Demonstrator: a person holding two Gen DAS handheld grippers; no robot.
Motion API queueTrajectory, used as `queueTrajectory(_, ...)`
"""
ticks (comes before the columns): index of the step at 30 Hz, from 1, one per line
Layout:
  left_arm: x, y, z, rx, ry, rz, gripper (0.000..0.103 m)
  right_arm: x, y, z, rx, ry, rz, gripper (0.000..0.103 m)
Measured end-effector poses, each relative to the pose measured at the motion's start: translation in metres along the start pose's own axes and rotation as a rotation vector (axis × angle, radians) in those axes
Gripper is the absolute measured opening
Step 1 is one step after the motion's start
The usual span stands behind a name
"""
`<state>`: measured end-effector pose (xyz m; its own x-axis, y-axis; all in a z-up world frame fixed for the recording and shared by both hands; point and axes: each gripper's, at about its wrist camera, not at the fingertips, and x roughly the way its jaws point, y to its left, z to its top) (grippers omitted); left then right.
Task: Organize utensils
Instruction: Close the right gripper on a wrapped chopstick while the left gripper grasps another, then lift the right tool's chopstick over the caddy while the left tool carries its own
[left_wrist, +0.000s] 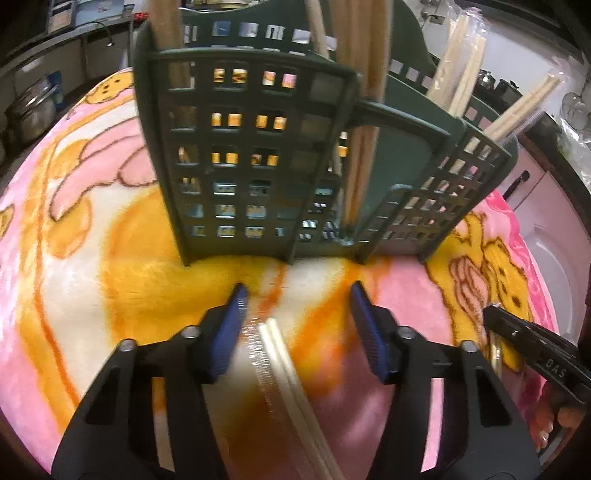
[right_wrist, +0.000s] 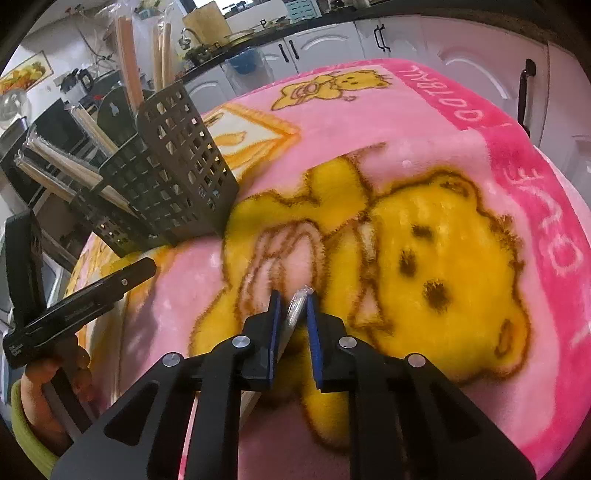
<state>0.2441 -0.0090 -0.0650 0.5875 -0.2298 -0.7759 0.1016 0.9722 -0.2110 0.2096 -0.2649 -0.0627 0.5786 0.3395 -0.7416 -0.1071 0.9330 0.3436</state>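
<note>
While straddling the wrapped chopsticks (left_wrist: 280, 354) on the blanket (left_wrist: 74, 295) with the left gripper (left_wrist: 299, 288) half spread and pads clear of them, risks a lopsided pinch: lies slanted, hard by the left finger, so could roll or slip in the slick sleeve on closing. At the right gripper (right_wrist: 292, 295), clamped narrow on a second wrapped pair (right_wrist: 297, 309) close to its tip, risks pivoting and drooping on the lift. Ahead, at the green caddy (left_wrist: 240, 147), already crowded with sticks, could snag a wrapper on the grid wall or tip it on the soft fleece.
</note>
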Motion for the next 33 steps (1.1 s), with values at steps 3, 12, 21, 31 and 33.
queueTrajectory(3, 0.0, 0.007, 0.001, -0.014, -0.006, 0.0, 0.026, -0.003, 0.0, -0.001, 0.006, -0.013, 0.016, 0.012)
queueTrajectory(12, 0.001, 0.023, 0.003, -0.056, -0.001, -0.033, 0.005, -0.021, 0.021, 0.001, -0.066, -0.077, 0.063, 0.011)
queueTrajectory(21, -0.035, 0.021, 0.001, -0.043, -0.075, -0.094, 0.002, -0.041, 0.044, 0.008, -0.136, -0.131, 0.074, 0.009)
queueTrajectory(31, -0.093, 0.002, 0.008, 0.015, -0.197, -0.138, 0.002, -0.063, 0.074, 0.013, -0.209, -0.196, 0.094, 0.008)
queueTrajectory(33, -0.103, -0.002, 0.01, 0.027, -0.218, -0.138, 0.001, -0.067, 0.08, 0.014, -0.223, -0.21, 0.1, 0.007)
